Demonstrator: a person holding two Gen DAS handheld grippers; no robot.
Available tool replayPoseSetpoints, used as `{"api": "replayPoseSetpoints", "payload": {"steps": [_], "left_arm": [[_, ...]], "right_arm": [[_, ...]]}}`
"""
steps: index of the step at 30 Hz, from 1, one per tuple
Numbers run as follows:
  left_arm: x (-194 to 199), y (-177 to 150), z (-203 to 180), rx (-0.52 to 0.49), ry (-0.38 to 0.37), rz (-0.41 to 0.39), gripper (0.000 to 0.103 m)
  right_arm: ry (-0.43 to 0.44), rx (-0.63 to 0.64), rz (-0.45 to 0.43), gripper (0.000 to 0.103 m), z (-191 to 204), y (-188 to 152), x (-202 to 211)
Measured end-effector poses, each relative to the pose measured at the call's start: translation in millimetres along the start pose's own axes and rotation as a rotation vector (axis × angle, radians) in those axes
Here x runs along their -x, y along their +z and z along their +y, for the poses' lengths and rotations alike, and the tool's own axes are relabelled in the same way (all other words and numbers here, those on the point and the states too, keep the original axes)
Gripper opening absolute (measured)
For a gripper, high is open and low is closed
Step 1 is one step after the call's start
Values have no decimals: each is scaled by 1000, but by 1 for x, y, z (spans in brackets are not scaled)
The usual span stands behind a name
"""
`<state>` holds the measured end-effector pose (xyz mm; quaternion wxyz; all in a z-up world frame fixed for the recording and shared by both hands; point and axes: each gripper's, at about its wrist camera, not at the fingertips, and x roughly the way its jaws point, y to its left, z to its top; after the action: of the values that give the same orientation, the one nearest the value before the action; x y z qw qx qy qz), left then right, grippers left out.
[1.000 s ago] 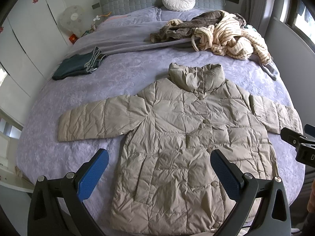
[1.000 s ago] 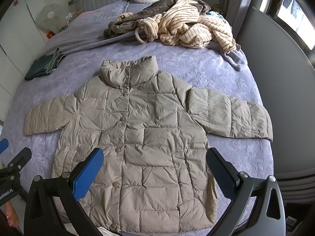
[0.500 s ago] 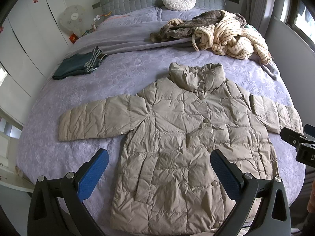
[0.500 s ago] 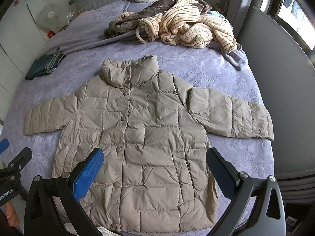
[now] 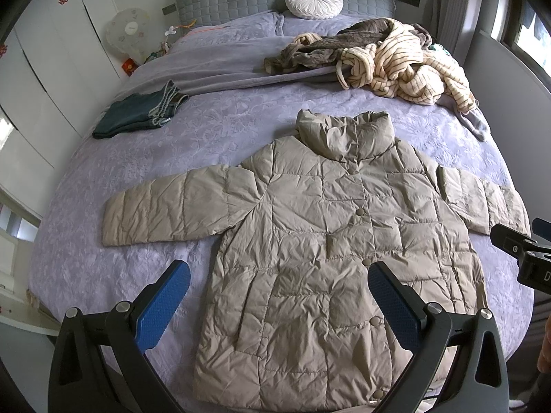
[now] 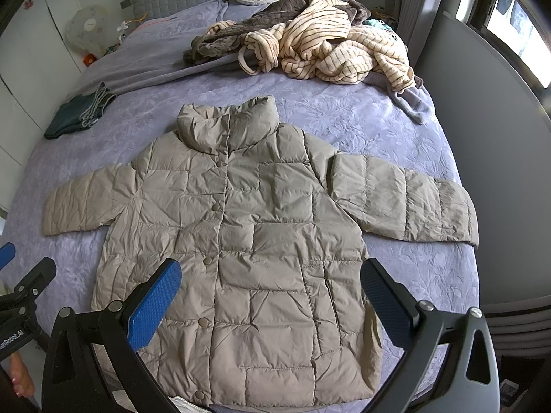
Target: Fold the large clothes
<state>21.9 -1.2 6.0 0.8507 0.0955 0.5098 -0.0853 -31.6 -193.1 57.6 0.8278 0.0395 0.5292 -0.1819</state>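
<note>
A beige quilted puffer jacket [image 5: 327, 241] lies flat, front up and buttoned, on the lavender bed [image 5: 206, 130], both sleeves spread out sideways. It also shows in the right wrist view [image 6: 261, 234]. My left gripper [image 5: 279, 296] is open and empty, hovering above the jacket's lower left part. My right gripper [image 6: 270, 296] is open and empty above the jacket's lower hem area. The right gripper's tip shows at the right edge of the left wrist view [image 5: 523, 251]; the left gripper shows at the left edge of the right wrist view [image 6: 20, 285].
A heap of striped and brown clothes [image 5: 385, 58] lies at the back right of the bed. Folded dark jeans [image 5: 137, 113] lie at the back left. A round white pillow [image 5: 313, 0] leans on the grey headboard. White wardrobes stand left, a grey wall [image 6: 489, 130] right.
Both views have shifted only slightly; the jacket lies unchanged and both grippers stay open.
</note>
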Motion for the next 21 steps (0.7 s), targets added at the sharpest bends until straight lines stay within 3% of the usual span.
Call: {"api": "replayPoseSetpoints", "payload": {"steps": [21], "left_arm": [[1, 0, 0, -1, 0, 1, 103]], "right_arm": [[1, 1, 2, 103, 1, -1, 1]]}}
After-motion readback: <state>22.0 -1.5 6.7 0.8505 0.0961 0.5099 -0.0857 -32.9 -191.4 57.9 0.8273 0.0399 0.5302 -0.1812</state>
